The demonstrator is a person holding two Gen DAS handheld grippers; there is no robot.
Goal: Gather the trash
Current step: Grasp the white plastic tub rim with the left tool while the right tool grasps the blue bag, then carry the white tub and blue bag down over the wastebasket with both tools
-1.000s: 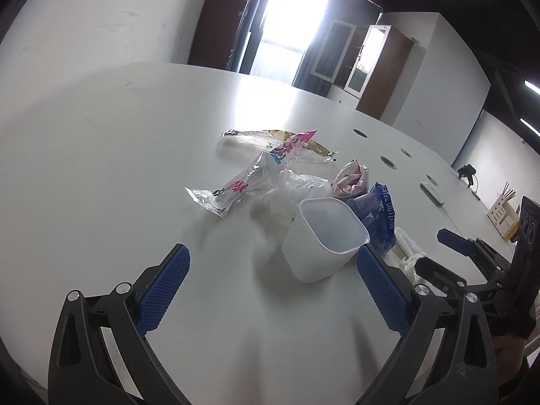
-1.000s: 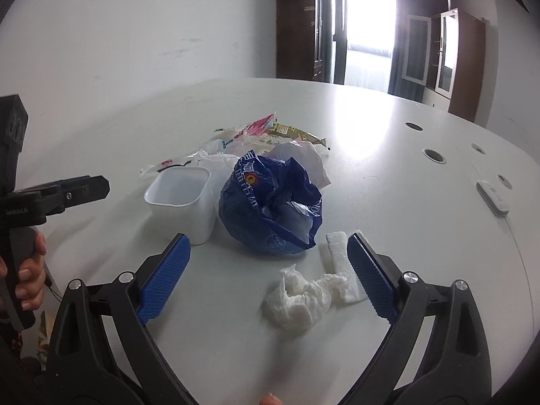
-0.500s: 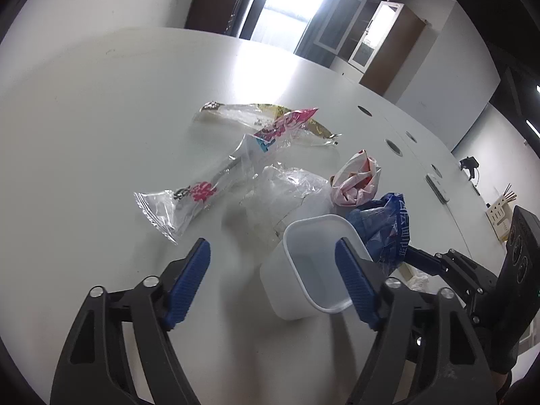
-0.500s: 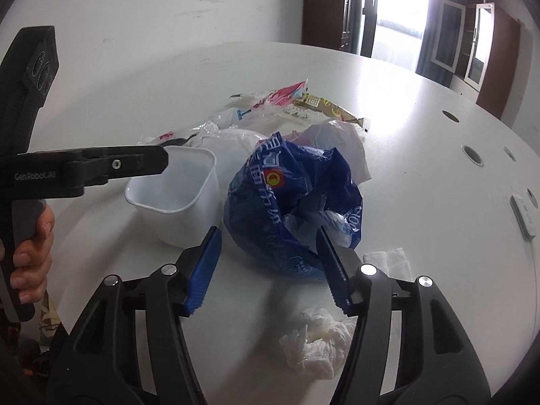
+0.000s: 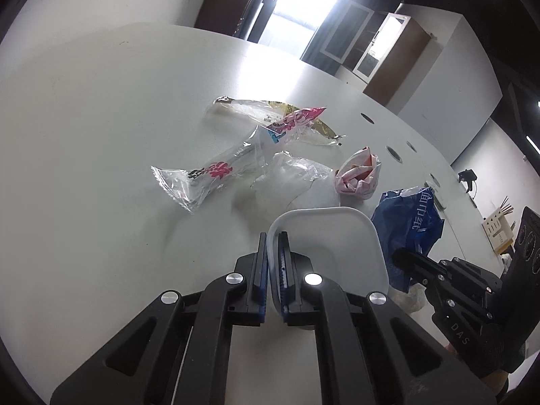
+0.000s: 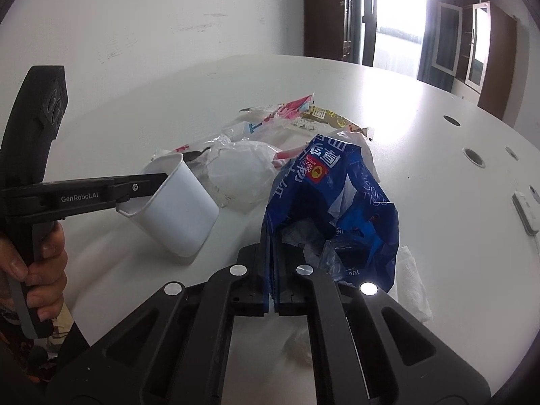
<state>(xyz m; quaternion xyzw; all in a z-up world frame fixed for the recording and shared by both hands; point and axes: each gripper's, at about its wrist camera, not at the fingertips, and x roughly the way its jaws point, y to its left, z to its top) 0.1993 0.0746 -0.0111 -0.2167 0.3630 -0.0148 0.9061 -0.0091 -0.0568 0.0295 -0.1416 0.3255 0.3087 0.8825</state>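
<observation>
Left gripper (image 5: 273, 263) pinches the tilted white tub's (image 5: 337, 236) rim, right gripper (image 6: 271, 270) the blue bag's (image 6: 337, 202) edge.

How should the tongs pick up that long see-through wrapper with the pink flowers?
Probably by the flat crimped end of the clear wrapper nearest the camera, coming from above: it lies flat on the table, and that end sticks out clear of the other trash.

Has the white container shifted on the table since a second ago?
Yes. The white container now tilts toward the left gripper, lifted off the table on its near side.
</observation>
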